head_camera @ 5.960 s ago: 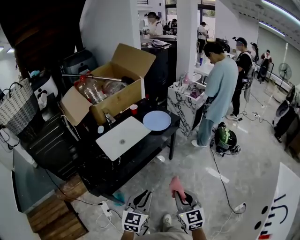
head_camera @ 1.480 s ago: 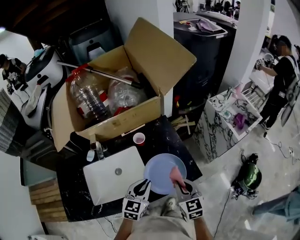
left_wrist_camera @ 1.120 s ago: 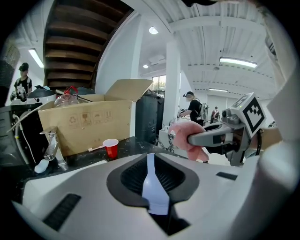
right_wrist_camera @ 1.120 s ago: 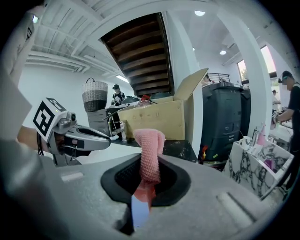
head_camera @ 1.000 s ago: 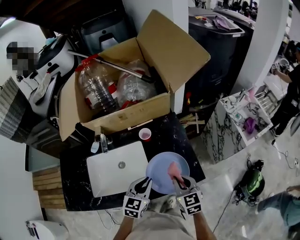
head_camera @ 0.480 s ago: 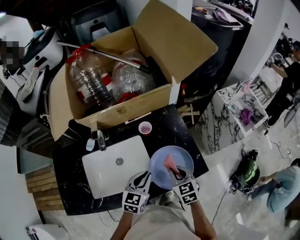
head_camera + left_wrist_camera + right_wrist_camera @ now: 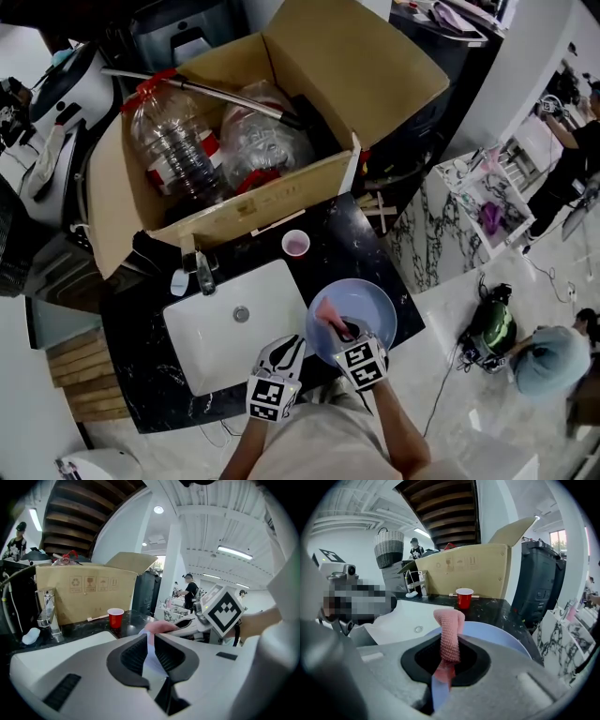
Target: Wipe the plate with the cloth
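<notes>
Presently, the right hand-held gripper [image 7: 342,330] is closed on the pink cloth [image 7: 328,314]. In its own view the jaws pinch the cloth's lower part, and the knobbly upper end rises above the pads and folds over at the top. This hand-held gripper sits over the pale blue plate [image 7: 370,305], which spreads out ahead of and beneath its jaws. Contact between cloth and plate cannot be confirmed from any view.

The left hand-held gripper [image 7: 291,345] has its jaws drawn nearly together, with only a thin slit between the pads. Nothing is seen gripped; the pale plate shows through the slit. It is just left of the right hand-held gripper, at the plate's near-left rim.

The plate rests on the dark speckled surface [image 7: 337,253]. A white sink [image 7: 225,337] is set into the surface ahead and to the left of the left hand-held gripper, with a faucet [image 7: 202,274] at its far edge. A red cup [image 7: 295,244] stands upright beyond both hand-held grippers, apart from the plate. Behind the cup is an open cardboard box [image 7: 281,202].
</notes>
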